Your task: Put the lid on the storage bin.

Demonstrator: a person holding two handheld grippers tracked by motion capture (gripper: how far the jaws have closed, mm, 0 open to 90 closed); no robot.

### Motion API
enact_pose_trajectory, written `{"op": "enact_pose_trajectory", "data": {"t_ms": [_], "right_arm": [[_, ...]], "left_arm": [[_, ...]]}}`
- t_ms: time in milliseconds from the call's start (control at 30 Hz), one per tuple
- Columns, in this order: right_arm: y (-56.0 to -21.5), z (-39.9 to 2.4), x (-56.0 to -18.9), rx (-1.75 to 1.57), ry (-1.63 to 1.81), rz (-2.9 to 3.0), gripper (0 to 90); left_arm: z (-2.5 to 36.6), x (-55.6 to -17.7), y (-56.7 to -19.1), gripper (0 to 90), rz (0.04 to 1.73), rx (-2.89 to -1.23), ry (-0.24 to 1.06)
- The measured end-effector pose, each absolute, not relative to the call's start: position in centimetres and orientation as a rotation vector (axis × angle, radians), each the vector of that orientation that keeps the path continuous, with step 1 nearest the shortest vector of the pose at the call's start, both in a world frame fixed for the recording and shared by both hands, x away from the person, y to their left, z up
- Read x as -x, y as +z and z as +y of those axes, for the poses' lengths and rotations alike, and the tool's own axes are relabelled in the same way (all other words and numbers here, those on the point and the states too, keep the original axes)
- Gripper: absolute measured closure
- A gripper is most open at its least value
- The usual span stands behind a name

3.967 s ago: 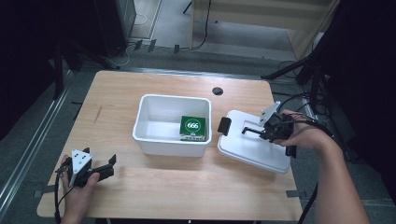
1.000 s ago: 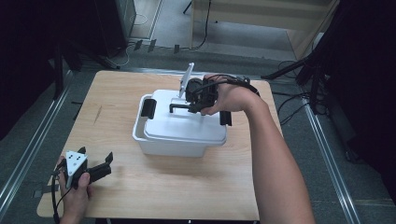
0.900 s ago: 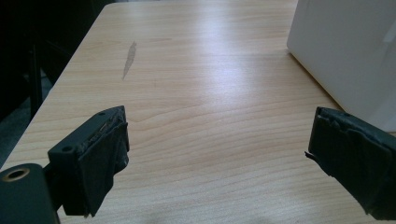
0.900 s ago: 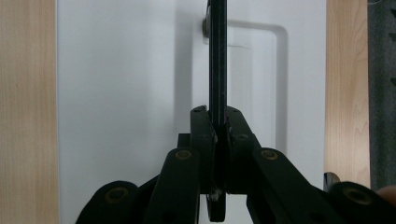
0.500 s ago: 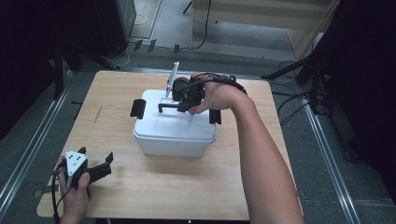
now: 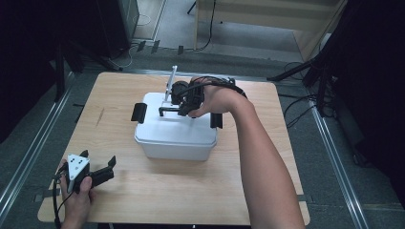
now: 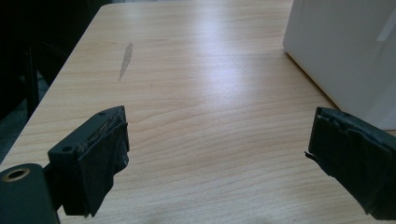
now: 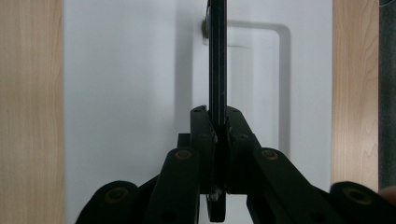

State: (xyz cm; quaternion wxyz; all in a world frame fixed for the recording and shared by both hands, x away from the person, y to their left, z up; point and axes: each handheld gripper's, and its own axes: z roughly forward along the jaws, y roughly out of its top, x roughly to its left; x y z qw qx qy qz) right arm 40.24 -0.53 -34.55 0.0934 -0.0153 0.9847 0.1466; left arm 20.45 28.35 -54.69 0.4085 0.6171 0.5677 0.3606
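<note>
Over the white box [image 6: 174, 136], my right gripper [image 6: 184, 102] jaws pinch the lid handle [image 8: 217, 56]; left gripper [image 6: 93, 175] jaws spread, near the box.

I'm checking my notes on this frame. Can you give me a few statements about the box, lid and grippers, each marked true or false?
1. The lid sits on the white box. True.
2. The right gripper is shut on the lid's black handle. True.
3. The left gripper touches the box. False: it rests apart, near the table's front left corner.
4. The left gripper's jaws are shut. False: they stand wide open.
5. The left gripper holds nothing. True.
</note>
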Motion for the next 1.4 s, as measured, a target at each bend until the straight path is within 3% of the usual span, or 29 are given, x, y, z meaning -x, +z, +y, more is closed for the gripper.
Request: {"op": "enact_pose_trajectory", "data": {"t_ms": [567, 1033, 1067, 1167, 1400], "right_arm": [[-35.1, -0.7, -40.5, 0.034, 0.459, 2.921, 84.7], [-34.8, -2.0, -40.7, -0.032, 0.483, 2.917, 61.6], [-34.7, -2.1, -40.7, -0.036, 0.483, 2.911, 63.6], [-34.4, -2.4, -40.7, -0.01, 0.519, 2.899, 81.6], [-34.3, -2.2, -40.4, 0.032, 0.524, 2.916, 85.4]], "left_arm": [[28.4, -20.4, -54.7, 5.8, 1.428, -1.559, 0.912], [28.3, -20.5, -54.7, 5.8, 1.425, -1.567, 0.916], [28.3, -20.5, -54.7, 5.8, 1.425, -1.567, 0.916], [28.3, -20.5, -54.7, 5.8, 1.426, -1.569, 0.916], [28.3, -20.5, -54.7, 5.8, 1.425, -1.57, 0.916]]}}
